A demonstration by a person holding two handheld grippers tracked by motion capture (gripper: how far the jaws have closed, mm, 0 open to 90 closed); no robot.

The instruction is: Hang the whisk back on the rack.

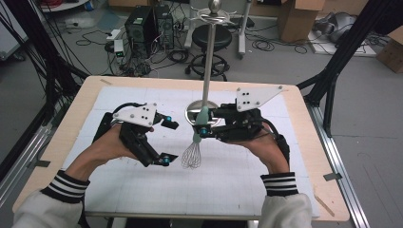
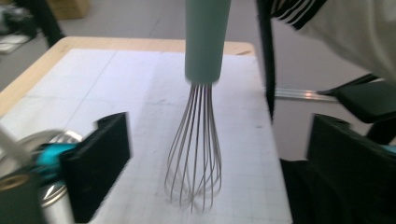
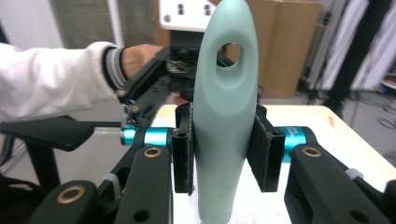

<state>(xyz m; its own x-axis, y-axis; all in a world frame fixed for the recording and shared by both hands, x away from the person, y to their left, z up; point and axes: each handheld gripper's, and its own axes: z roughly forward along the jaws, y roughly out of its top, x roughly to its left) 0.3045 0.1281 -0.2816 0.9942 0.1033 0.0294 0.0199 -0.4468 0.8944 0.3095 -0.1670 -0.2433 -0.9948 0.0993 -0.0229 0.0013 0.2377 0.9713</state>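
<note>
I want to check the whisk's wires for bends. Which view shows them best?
The left gripper view: the wires hang close and whole below the handle, against the white mat. The high view shows them small and faint. The right gripper view shows the handle clamped between the right gripper's jaws.

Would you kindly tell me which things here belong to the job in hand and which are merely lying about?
In use:
- whisk, handle clamped in the right gripper
- left gripper, open beside its wires
- hanging stand, probably

Lying about:
- computer towers
- stool
- cardboard boxes
</note>
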